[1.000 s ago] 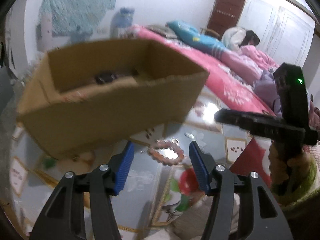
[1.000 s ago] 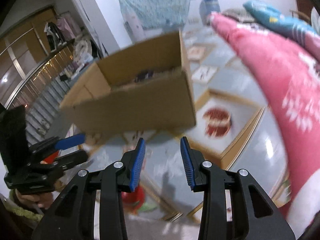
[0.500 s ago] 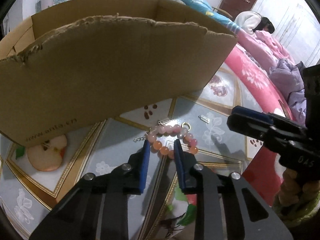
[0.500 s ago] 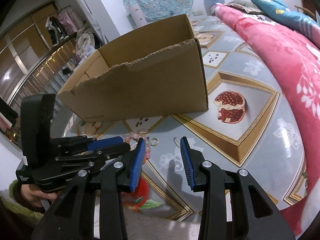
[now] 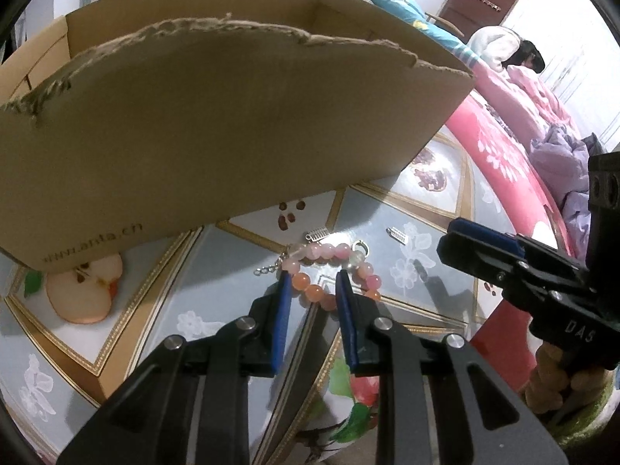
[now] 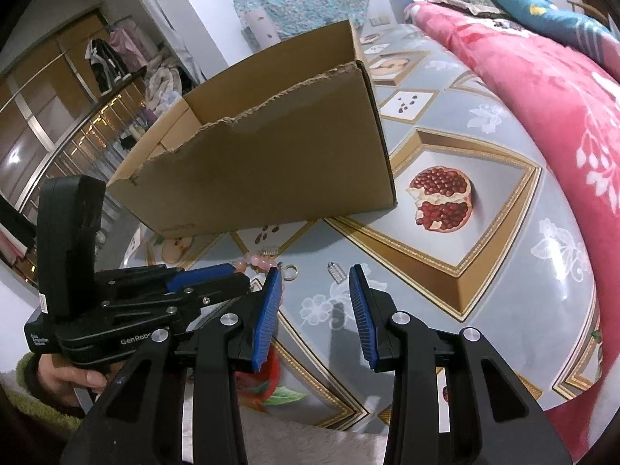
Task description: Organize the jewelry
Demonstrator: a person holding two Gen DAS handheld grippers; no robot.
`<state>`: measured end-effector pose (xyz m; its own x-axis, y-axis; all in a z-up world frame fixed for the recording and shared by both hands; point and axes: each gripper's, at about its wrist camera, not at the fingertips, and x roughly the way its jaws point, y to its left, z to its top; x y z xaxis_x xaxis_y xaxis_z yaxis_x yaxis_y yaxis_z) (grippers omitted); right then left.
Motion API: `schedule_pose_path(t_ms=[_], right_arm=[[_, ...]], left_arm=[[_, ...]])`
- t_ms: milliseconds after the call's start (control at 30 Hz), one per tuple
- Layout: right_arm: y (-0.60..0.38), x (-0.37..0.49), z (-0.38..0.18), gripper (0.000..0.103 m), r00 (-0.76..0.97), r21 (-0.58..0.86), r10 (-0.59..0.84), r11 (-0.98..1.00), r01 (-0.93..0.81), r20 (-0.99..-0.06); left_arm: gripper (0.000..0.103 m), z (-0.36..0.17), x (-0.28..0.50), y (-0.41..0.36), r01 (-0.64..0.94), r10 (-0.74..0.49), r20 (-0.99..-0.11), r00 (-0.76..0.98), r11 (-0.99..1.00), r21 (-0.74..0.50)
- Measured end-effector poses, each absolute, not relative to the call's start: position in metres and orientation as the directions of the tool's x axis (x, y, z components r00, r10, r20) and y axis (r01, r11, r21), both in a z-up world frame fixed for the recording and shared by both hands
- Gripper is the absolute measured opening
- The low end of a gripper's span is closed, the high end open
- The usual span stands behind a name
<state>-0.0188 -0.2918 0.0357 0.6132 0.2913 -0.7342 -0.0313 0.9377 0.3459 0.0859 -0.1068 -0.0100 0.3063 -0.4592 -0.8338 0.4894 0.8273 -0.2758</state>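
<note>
Bead bracelet (image 5: 329, 271), pink and orange, lies on the patterned worktop (image 5: 217, 271) just in front of the cardboard box (image 5: 217, 131), a short silver chain trailing from its left end. Left tool (image 5: 310, 290), blue-padded, is set down over the near arc of the bracelet with jaws narrowed; several orange beads sit between the pads, though whether the pads press on them cannot be told. Ring (image 5: 361, 247), gold-toned, rests against the far right side of the bracelet. Two small silver clasp pieces: one (image 5: 317, 234) just beyond the bracelet near the box, another (image 5: 398, 235) apart to the right. Right tool (image 6: 314, 283) hovers above the worktop with a moderate gap and nothing between its pads; the second clasp piece (image 6: 336, 271) lies just beyond its tips. Box stands open-topped with a torn front edge; its contents are not visible. A pink floral quilt (image 6: 542, 89) borders the worktop on the right.
</note>
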Motion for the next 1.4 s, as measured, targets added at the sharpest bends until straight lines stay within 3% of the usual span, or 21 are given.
schedule_pose_path(t_ms=[367, 667, 733, 767, 800, 1167, 1400], right_arm=[[-0.304, -0.021, 0.031, 0.035, 0.618, 0.363, 0.295, 0.932, -0.017, -0.729], [-0.306, -0.020, 0.027, 0.035, 0.614, 0.375, 0.304, 0.927, -0.014, -0.729], [-0.307, -0.021, 0.026, 0.035, 0.613, 0.378, 0.305, 0.926, -0.011, -0.729], [-0.307, -0.021, 0.025, 0.035, 0.613, 0.380, 0.305, 0.925, -0.009, -0.729], [-0.308, -0.021, 0.024, 0.035, 0.613, 0.381, 0.305, 0.925, -0.007, -0.729], [-0.315, -0.019, 0.021, 0.035, 0.609, 0.378, 0.295, 0.926, 0.008, -0.736], [-0.311, -0.016, 0.017, 0.035, 0.591, 0.366, 0.290, 0.931, 0.008, -0.753]], left_arm=[[0.023, -0.010, 0.087, -0.103, 0.448, -0.466, -0.835, 0.293, 0.838, -0.311], [0.024, -0.009, 0.085, -0.111, 0.465, -0.421, -0.845, 0.329, 0.851, -0.243], [0.020, -0.008, 0.084, -0.114, 0.471, -0.399, -0.847, 0.350, 0.857, -0.209], [0.011, -0.009, 0.083, -0.115, 0.474, -0.393, -0.848, 0.355, 0.858, -0.199], [0.009, -0.009, 0.082, -0.115, 0.477, -0.393, -0.847, 0.358, 0.857, -0.196], [0.009, 0.031, 0.056, -0.091, 0.558, -0.555, -0.743, 0.374, 0.774, -0.298], [0.009, 0.039, 0.056, -0.041, 0.492, -0.558, -0.718, 0.416, 0.802, -0.338]])
